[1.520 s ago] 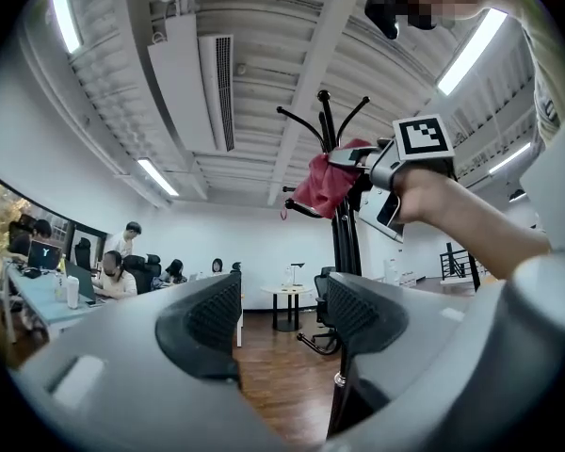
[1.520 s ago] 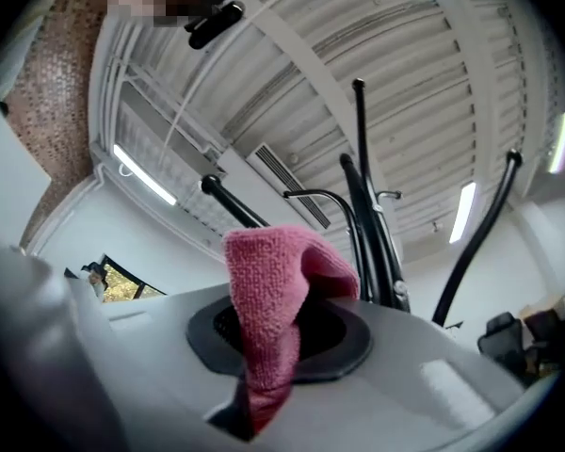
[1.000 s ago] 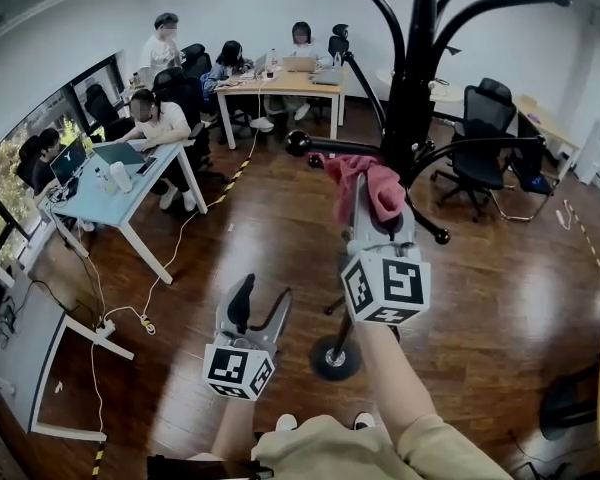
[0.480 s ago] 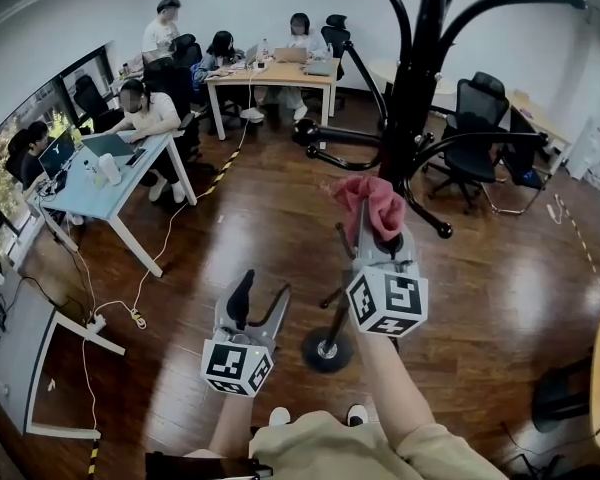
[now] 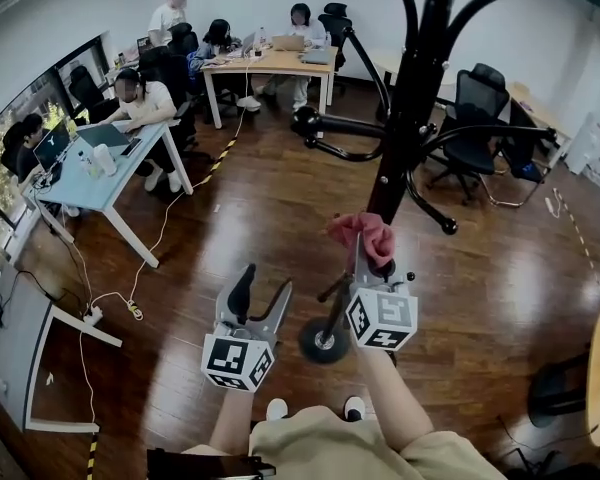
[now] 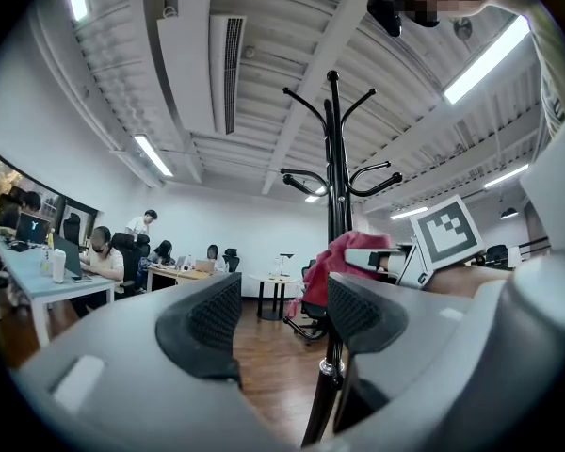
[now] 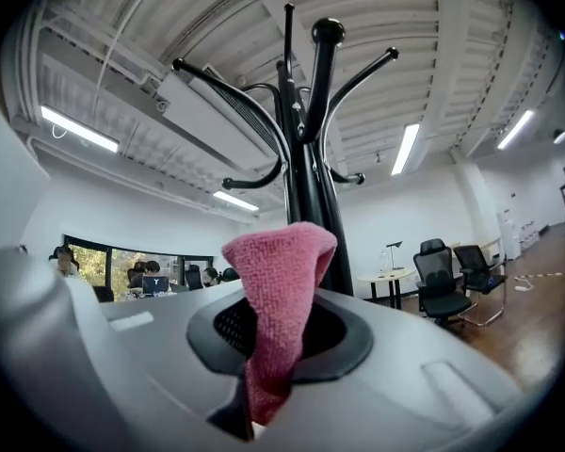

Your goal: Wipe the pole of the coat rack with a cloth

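The black coat rack stands on the wooden floor, its pole point(image 5: 404, 108) rising past several curved hooks and its round base point(image 5: 322, 340) below. My right gripper point(image 5: 370, 253) is shut on a pink cloth point(image 5: 361, 231), and the cloth is pressed against the lower pole. In the right gripper view the cloth point(image 7: 279, 299) sticks up between the jaws with the pole point(image 7: 313, 205) right behind it. My left gripper point(image 5: 258, 296) hangs open and empty to the left of the base. The left gripper view shows the pole point(image 6: 335, 252) and cloth point(image 6: 328, 262) ahead of my left gripper point(image 6: 282, 311).
Several people sit at desks point(image 5: 100, 178) at the back left and at a wooden table point(image 5: 270, 65) farther back. Black office chairs point(image 5: 477, 133) stand right of the rack. Cables point(image 5: 130, 303) and a power strip lie on the floor at left.
My right gripper has slid the cloth down the pole, from hook height to the lower shaft. The left gripper has stayed put and open.
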